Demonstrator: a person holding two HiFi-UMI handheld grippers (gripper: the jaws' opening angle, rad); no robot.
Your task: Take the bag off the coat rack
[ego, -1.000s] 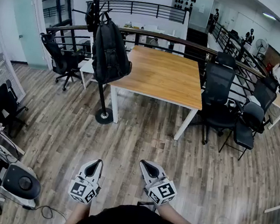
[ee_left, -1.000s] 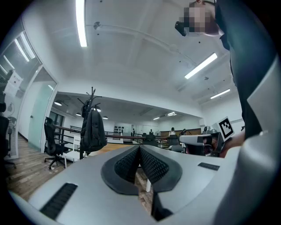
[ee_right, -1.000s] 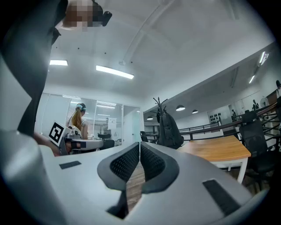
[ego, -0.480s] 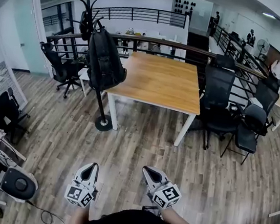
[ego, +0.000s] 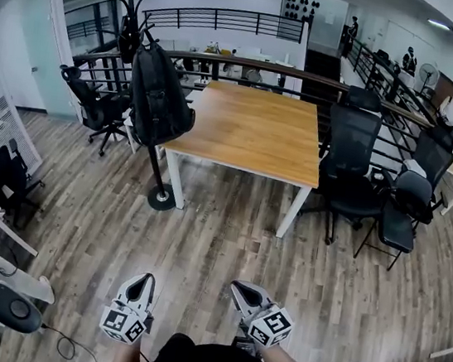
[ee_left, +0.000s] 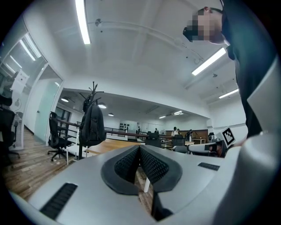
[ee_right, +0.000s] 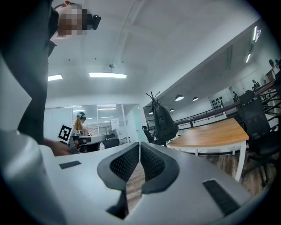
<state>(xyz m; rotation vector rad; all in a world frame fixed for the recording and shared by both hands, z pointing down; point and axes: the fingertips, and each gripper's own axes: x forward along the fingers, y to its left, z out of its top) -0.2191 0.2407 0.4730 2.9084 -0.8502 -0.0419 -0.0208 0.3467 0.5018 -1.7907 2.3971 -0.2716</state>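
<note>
A black backpack hangs high on a black coat rack that stands on a round base by the left corner of a wooden table. It also shows far off as the backpack in the left gripper view and the backpack in the right gripper view. My left gripper and right gripper are low in the head view, close to my body and well short of the rack. Both are shut with nothing between their pads, and both point level toward the rack.
Black office chairs stand right of the table, another chair sits behind the rack, and one chair is at the left. A device with cables lies on the floor at lower left. A railing runs behind the table.
The head view has shifted: the rack and backpack sit further left and higher now, and both grippers have dropped slightly lower in the picture. Both stay shut.
</note>
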